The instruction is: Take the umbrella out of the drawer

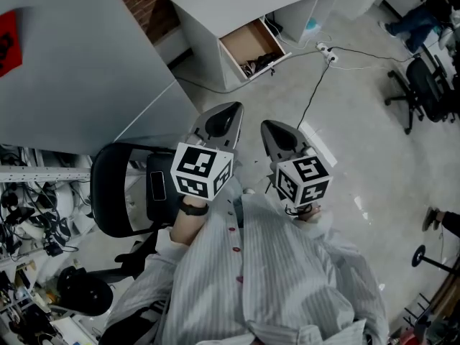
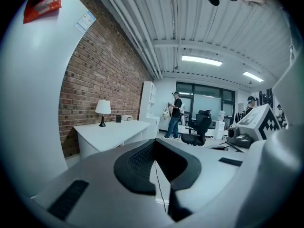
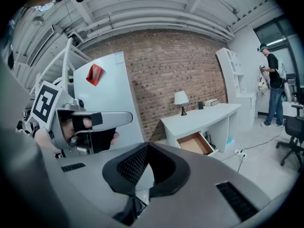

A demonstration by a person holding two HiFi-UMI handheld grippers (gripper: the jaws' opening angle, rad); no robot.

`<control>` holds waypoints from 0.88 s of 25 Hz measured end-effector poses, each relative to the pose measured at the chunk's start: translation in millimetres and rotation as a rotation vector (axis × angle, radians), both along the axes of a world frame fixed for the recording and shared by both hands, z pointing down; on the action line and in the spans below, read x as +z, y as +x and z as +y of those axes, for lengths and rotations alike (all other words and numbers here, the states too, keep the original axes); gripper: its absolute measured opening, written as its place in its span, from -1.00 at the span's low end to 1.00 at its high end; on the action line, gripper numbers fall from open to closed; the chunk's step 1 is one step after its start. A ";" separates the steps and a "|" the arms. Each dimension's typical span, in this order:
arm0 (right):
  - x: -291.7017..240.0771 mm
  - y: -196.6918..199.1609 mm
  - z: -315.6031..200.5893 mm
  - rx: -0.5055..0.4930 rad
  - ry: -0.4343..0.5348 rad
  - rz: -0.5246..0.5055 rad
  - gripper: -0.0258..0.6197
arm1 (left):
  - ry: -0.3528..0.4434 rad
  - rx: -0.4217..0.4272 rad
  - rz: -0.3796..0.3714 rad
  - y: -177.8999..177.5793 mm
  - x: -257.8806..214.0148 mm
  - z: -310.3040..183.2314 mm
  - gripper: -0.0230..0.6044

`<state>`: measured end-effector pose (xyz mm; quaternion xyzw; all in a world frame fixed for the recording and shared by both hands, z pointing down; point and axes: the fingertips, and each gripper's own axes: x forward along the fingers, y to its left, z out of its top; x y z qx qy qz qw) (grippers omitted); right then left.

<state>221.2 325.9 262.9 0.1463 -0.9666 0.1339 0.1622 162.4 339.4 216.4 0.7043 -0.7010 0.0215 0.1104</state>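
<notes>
The white desk point(image 1: 237, 2) stands against the brick wall with its wooden drawer point(image 1: 251, 43) pulled open. A dark bundle point(image 1: 259, 64) lies at the drawer's front end; I cannot make out whether it is the umbrella. The right gripper view shows the open drawer point(image 3: 194, 143) from the side, its contents hidden. My left gripper point(image 1: 227, 113) and right gripper point(image 1: 273, 129) are held side by side over the floor, well short of the desk. Both point toward it. Both left gripper point(image 2: 155, 148) and right gripper point(image 3: 148, 148) are shut with nothing between the pads.
A black office chair point(image 1: 118, 189) stands close on my left beside a large grey panel point(image 1: 72, 70). A cable and power strip point(image 1: 327, 52) lie on the floor near the desk. Another office chair point(image 1: 424, 85) is at the right. A lamp point(image 2: 102, 111) is on the desk; a person point(image 2: 175, 114) stands far off.
</notes>
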 end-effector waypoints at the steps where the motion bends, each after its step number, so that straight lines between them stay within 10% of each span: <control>1: 2.7 -8.9 -6.2 -0.003 0.000 0.008 -0.82 | -0.002 0.000 0.004 -8.8 1.3 -7.5 -0.90; 22: 13.8 -196.0 -160.5 0.108 -0.022 0.048 -0.81 | -0.038 0.135 0.022 -192.0 12.0 -173.0 -0.90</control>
